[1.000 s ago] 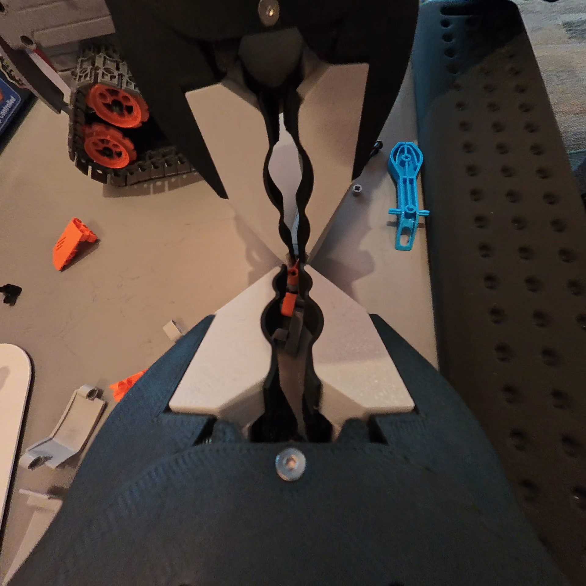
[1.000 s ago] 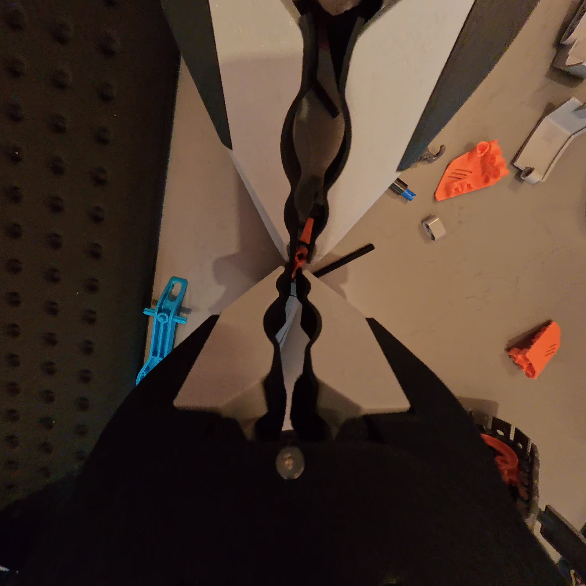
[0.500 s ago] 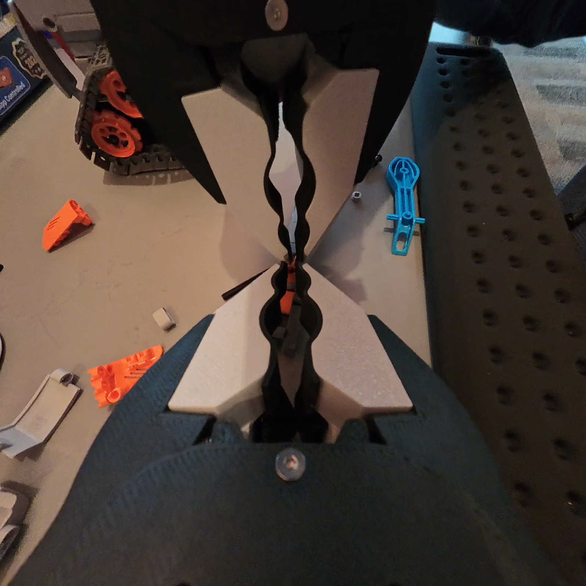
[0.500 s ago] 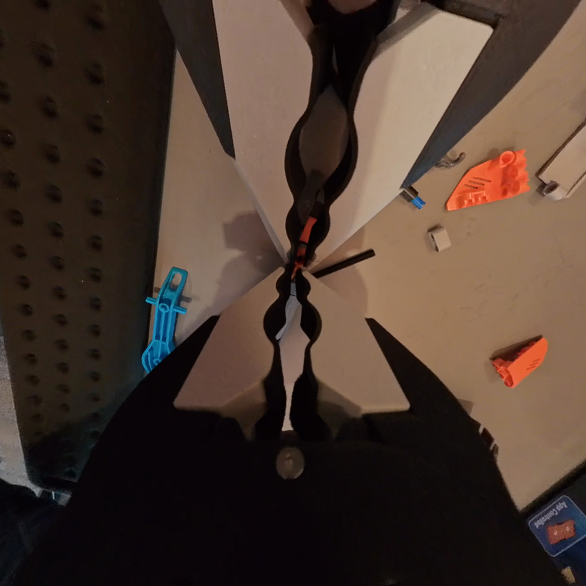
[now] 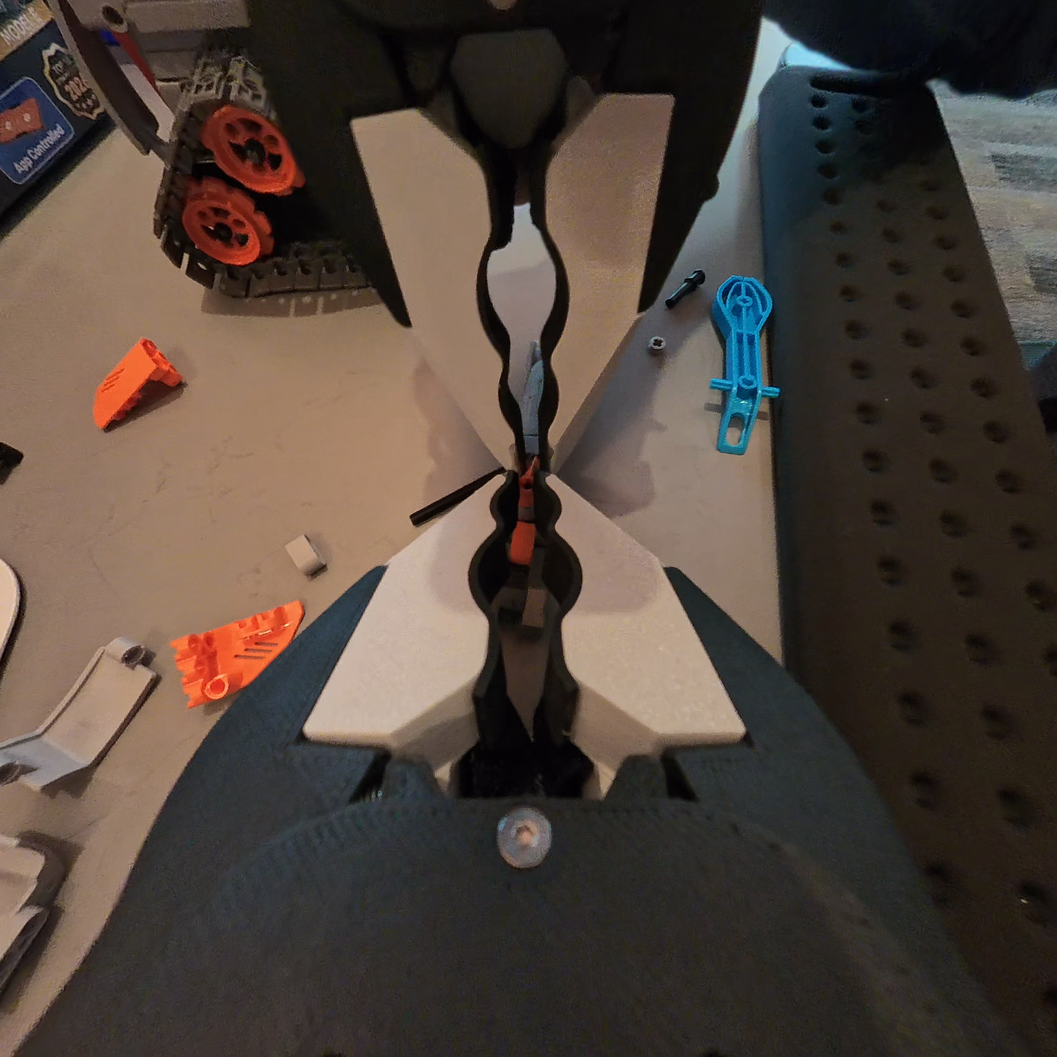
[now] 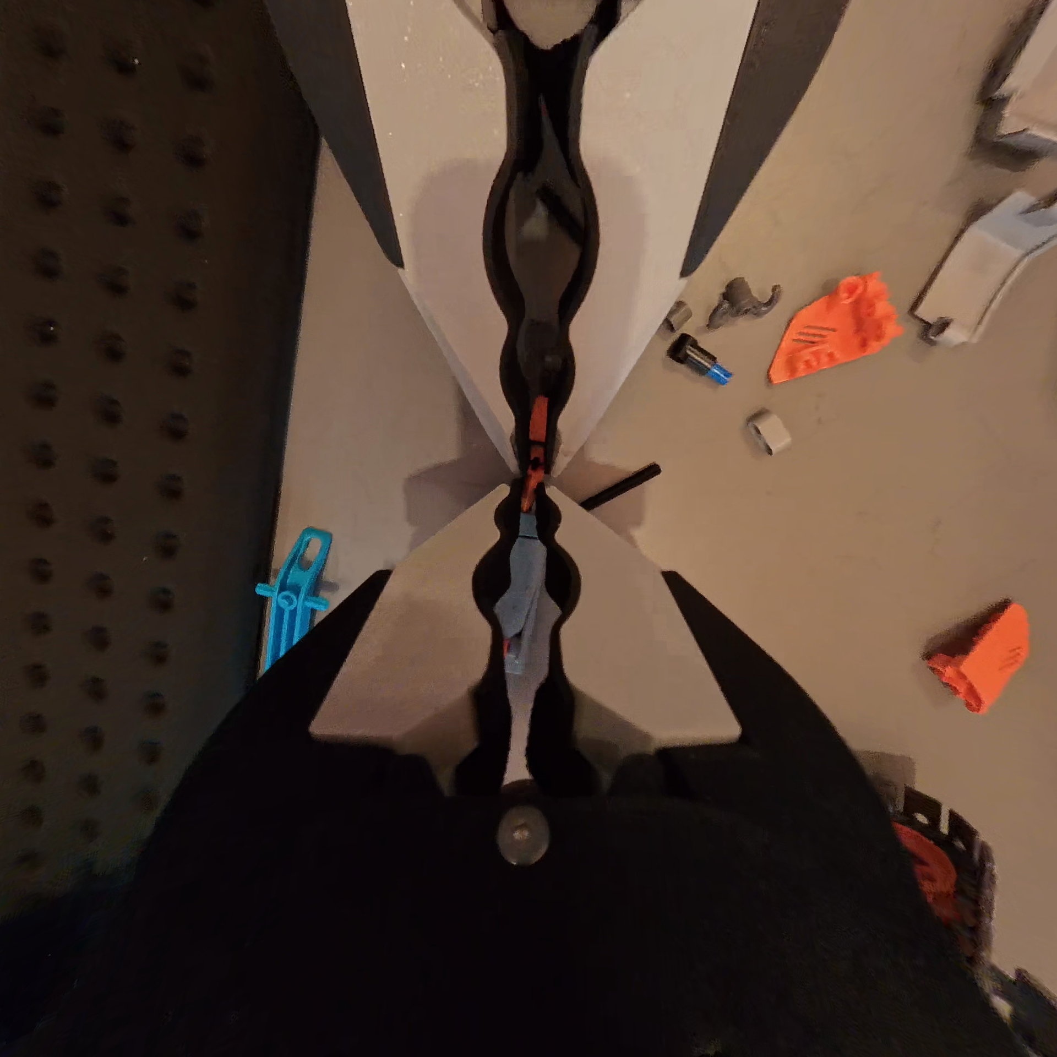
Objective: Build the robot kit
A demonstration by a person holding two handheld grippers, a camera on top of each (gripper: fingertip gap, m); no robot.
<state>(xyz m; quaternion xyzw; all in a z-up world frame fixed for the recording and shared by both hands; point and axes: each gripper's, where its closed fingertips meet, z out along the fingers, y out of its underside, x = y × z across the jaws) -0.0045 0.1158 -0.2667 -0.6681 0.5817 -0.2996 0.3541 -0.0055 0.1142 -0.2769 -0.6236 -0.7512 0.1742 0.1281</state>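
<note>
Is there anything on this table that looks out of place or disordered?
Nothing looks damaged or spilled. Loose toy-building parts lie scattered on the beige table: an orange wedge-shaped panel, a blue plastic lever tool at the table's edge, and a thin black axle rod.

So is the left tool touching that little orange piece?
Touching. The left wrist view shows the left tool closed on the orange piece, which sits squeezed between its two fingers near the tips, with no gap showing.
</note>
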